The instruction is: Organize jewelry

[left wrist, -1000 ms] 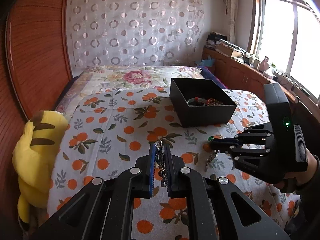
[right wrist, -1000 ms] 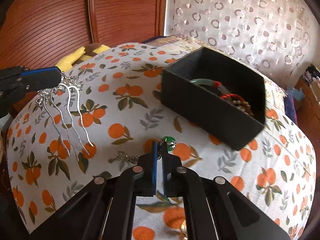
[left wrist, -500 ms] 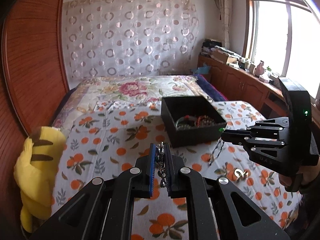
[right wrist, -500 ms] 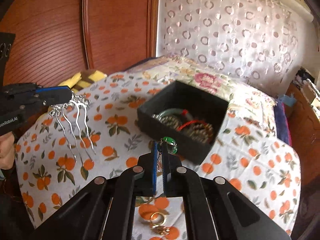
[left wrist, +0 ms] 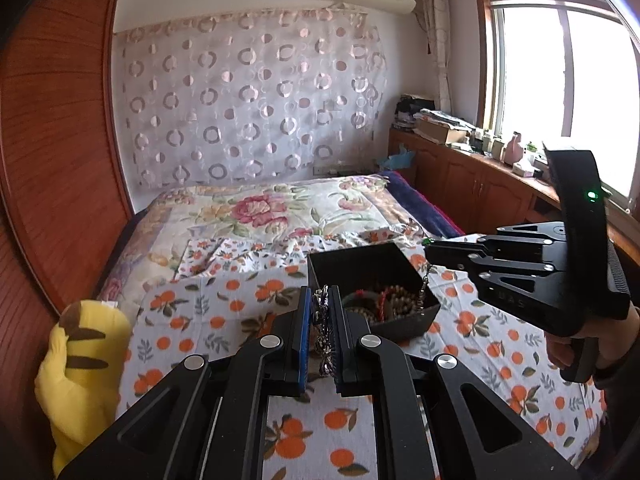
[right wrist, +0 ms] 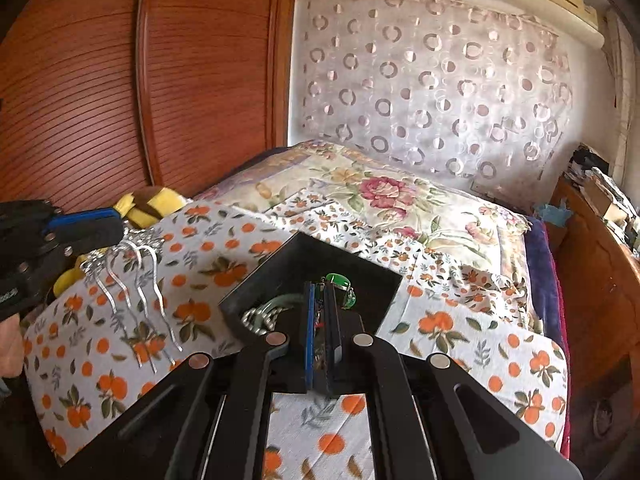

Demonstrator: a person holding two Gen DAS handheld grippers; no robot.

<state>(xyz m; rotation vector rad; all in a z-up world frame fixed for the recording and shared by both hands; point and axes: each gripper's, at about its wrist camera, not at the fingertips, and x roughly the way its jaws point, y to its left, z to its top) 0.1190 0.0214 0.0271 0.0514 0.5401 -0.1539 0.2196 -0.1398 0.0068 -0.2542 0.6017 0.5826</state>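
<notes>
The right gripper [right wrist: 318, 320], clenched on the limp, light green-stoned chain pendant [right wrist: 340, 286], hangs over the black box [right wrist: 256, 284]; at nine o'clock the left gripper [left wrist: 320, 332] pinches the stiff silver hair comb [right wrist: 128, 272] by its crown.

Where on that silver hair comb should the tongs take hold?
On the ornate top bar of the silver hair comb, coming from the side, as the left tongs do here. The bar is the one solid, compact part. The long wavy prongs hang free below, thin and probably springy, so they would likely slip.
</notes>
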